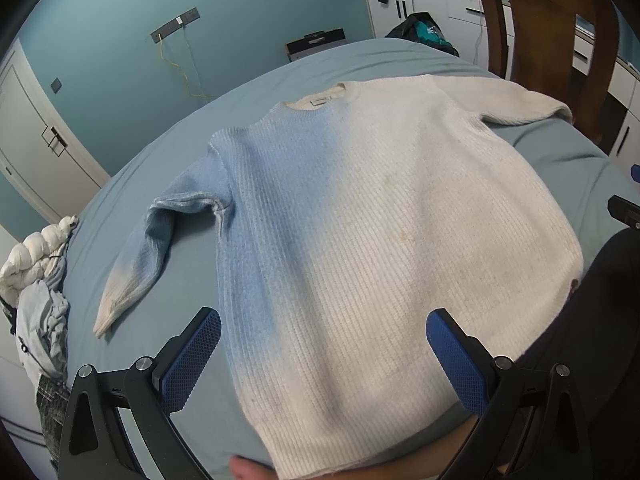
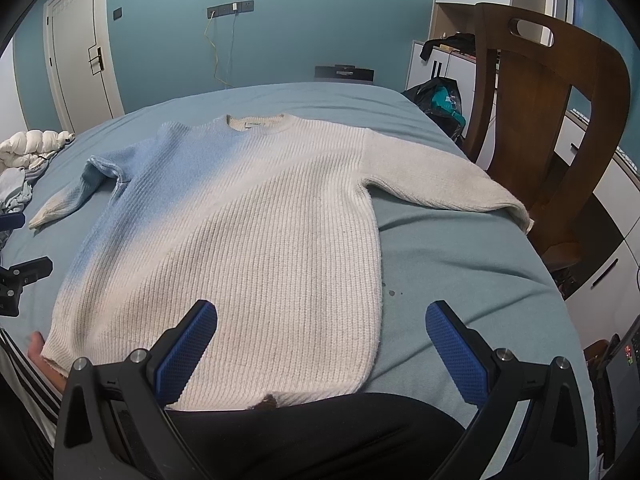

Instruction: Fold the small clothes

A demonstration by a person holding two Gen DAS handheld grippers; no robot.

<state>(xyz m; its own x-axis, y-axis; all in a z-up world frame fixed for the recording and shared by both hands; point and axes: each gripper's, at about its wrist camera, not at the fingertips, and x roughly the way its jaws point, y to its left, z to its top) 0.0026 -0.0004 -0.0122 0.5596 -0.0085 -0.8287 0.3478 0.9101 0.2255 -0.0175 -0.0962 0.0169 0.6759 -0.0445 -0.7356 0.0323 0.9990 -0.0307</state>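
Hovering over the near edge of the bed [image 2: 460, 264], we have both tools poised and nothing yet gripped: the left gripper [image 1: 322, 354] has its blue pads spread wide, straddling the hem on the blue side, and the right gripper [image 2: 322, 350] is spread just as wide above the hem's white corner, with one pad over the knit and the other over bare sheet. Our sweater [image 2: 248, 224] lies face up and flat across the bed, neckline away from us and hem toward us, which we judge is the sensible starting layout for folding because every edge is reachable. Its left sleeve [image 1: 140, 256] is bent at the elbow and angles back down toward us with the cuff on the sheet, while its right sleeve [image 2: 452, 188] runs straight out toward the wooden chair [image 2: 560, 128], the cuff reaching the mattress edge. That uneven pair suggests we should bring the sleeves in across the body first. A heap of other clothes [image 1: 36, 280] sits at the left edge of the bed, well apart from our work. We keep the claws wide so either can drop onto a sleeve or hem corner without snagging the ribbed knit.
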